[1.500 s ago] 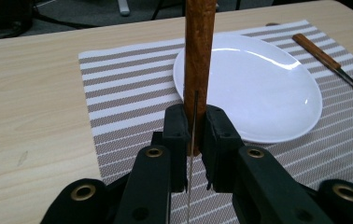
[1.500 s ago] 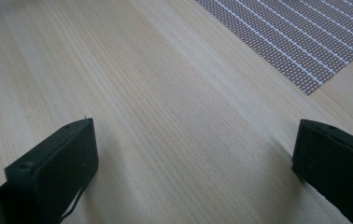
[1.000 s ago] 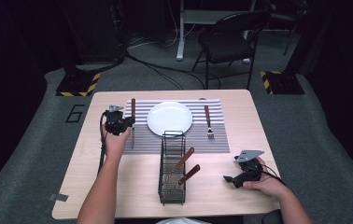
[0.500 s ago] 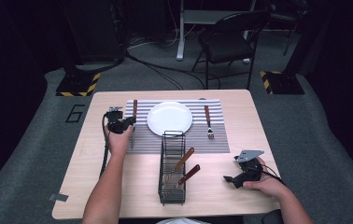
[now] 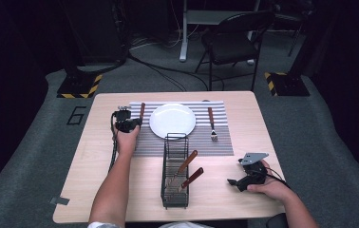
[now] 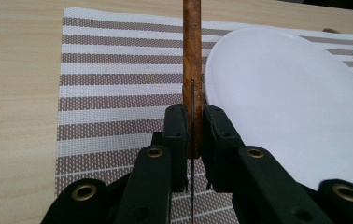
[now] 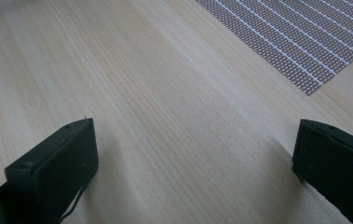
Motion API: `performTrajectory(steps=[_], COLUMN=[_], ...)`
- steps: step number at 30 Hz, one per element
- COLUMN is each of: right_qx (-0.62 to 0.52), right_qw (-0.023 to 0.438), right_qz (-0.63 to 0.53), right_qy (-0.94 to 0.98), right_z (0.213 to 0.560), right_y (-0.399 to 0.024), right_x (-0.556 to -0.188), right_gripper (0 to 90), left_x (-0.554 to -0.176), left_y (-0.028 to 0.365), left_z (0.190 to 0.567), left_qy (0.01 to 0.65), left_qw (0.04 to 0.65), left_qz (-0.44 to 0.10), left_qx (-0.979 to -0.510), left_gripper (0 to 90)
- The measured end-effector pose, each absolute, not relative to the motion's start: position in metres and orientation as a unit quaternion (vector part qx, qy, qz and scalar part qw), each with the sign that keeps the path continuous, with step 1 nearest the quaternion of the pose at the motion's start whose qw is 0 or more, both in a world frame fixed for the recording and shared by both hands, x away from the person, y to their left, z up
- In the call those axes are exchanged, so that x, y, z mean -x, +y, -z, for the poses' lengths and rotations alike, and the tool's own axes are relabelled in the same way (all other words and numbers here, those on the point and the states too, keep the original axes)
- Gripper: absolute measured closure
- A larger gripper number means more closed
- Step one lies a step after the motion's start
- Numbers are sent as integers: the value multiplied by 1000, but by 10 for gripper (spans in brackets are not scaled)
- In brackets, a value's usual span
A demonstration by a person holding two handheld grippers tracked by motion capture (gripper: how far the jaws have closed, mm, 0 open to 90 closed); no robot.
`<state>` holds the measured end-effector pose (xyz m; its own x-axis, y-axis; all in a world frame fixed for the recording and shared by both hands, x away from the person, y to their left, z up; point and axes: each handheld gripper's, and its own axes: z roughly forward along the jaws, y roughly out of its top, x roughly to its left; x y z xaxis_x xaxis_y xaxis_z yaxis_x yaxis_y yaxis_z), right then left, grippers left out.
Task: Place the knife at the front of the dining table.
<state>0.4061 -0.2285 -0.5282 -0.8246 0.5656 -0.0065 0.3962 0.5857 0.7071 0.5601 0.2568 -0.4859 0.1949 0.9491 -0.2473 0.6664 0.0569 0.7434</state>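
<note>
My left gripper (image 5: 129, 122) (image 6: 193, 116) is shut on a wooden-handled knife (image 5: 141, 110) (image 6: 192, 56). The thin blade stands edge-on between the pads and the handle points away. The knife sits low over the striped placemat (image 5: 215, 142) (image 6: 118, 70), just left of the white plate (image 5: 172, 119) (image 6: 282, 102); I cannot tell whether it touches the mat. My right gripper (image 5: 234, 182) (image 7: 193, 154) rests on the bare table near the front right, open with nothing between its fingers.
A wooden-handled fork (image 5: 212, 124) lies on the placemat right of the plate. A black wire basket (image 5: 175, 190) at the front middle holds two wooden-handled utensils (image 5: 187, 162). A chair (image 5: 234, 42) and cables are on the floor beyond the table (image 5: 97, 190).
My left hand has shifted slightly right and sunk, bringing the knife down beside the plate. The right hand has kept still.
</note>
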Motion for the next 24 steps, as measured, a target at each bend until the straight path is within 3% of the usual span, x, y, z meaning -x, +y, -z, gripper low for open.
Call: performTrajectory(steps=[24], right_qx=[-275], right_qw=[113], right_qz=[-364], right_qy=[883], right_z=[528], right_y=[-228], right_x=[-406], right_gripper=[0], left_x=[-577], left_y=[270], left_z=[509], left_qy=[653], left_qw=[385], left_qz=[-156], left_qx=[-633], left_gripper=[807])
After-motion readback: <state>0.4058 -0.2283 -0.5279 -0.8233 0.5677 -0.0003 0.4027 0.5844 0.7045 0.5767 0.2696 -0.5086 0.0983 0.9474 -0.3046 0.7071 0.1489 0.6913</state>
